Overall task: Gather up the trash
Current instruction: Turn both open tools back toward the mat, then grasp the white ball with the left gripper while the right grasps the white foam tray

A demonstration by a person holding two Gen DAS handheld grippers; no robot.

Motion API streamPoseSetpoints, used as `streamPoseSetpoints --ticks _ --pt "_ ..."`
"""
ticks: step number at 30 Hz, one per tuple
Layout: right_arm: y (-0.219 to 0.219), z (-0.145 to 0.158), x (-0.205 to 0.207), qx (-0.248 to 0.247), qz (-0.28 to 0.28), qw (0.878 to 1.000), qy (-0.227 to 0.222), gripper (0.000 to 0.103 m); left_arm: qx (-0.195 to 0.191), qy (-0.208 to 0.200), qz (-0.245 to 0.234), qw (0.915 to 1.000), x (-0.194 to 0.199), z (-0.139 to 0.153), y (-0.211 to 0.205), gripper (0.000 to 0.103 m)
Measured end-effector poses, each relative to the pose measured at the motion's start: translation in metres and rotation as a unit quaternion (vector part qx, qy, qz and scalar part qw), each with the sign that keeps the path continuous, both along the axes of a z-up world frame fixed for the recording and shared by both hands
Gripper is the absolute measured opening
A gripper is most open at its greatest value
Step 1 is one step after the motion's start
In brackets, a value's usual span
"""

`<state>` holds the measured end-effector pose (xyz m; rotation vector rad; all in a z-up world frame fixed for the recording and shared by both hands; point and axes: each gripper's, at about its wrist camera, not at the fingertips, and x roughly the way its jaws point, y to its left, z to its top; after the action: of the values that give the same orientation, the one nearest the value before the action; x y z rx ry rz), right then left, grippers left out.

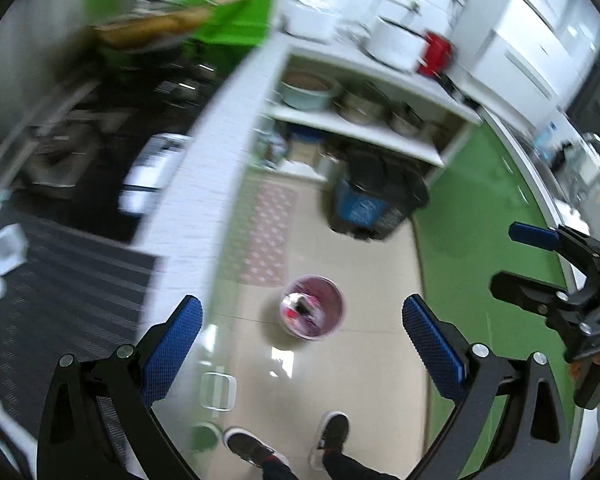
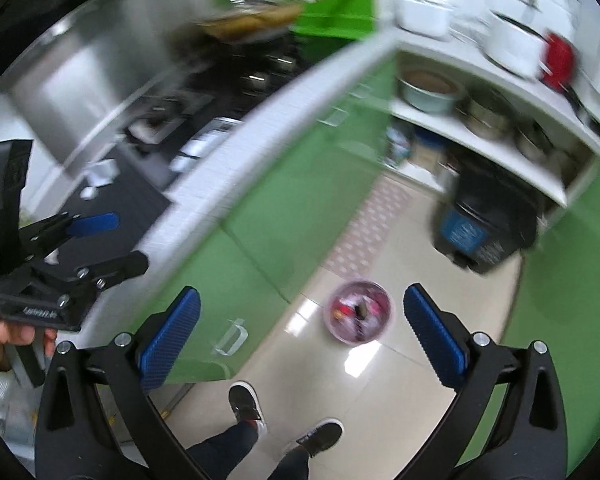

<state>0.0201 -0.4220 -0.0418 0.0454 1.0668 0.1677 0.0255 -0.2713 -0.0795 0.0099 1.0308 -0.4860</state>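
I have both grippers up high, looking down at the kitchen floor point(image 1: 364, 384). My left gripper point(image 1: 302, 336) has its jaws released and empty; my right gripper point(image 2: 300, 326) likewise, jaws spread with nothing between them. The small pink waste basket point(image 1: 313, 306), with mixed scraps inside, stands on the pale floor tiles, ahead of the person's dark shoes point(image 2: 246, 402) and short of the black bin point(image 1: 380, 200) by the lowest shelf point(image 1: 356, 128). That bin bears a blue label point(image 2: 462, 236), but the blur leaves its writing unreadable. A patterned pink mat point(image 1: 266, 232) lies along the foot of the green cabinets point(image 2: 260, 220). The bench point(image 2: 112, 200) shows at the left.
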Motion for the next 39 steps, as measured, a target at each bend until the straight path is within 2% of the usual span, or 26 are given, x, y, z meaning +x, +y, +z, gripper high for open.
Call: streamPoseSetpoints --ticks 4,8,13,18,22,28,33,39 --pt "0.049 0.018 0.014 0.008 0.051 0.999 -0.015 0.100 0.011 -0.016 0.059 0.9981 -0.003 0.022 0.063 0.096" --pt "0.105 0.035 0.033 0.020 0.091 0.995 -0.025 0.100 0.021 -0.025 0.117 0.9926 -0.002 0.033 0.129 0.096" --pt "0.159 0.036 0.056 0.026 0.118 0.992 -0.032 0.100 0.032 -0.025 0.172 0.9842 0.006 0.032 0.205 0.096" --pt "0.214 0.024 0.085 0.021 0.159 0.987 -0.022 0.100 0.035 -0.020 0.207 0.9775 0.018 0.025 0.252 0.096" --pt "0.247 0.012 0.112 0.017 0.198 0.980 -0.008 0.100 0.040 -0.014 0.239 0.9700 0.029 0.014 0.276 0.096" --pt "0.283 -0.018 0.151 0.018 0.259 0.966 0.013 0.100 0.045 0.007 0.288 0.9566 0.052 -0.019 0.304 0.096" --pt "0.315 -0.045 0.185 0.011 0.322 0.946 0.026 0.100 0.058 0.015 0.297 0.9530 0.075 -0.047 0.315 0.096" --pt "0.339 -0.071 0.216 0.007 0.357 0.933 0.036 0.100 0.060 0.033 0.320 0.9448 0.101 -0.083 0.335 0.096"
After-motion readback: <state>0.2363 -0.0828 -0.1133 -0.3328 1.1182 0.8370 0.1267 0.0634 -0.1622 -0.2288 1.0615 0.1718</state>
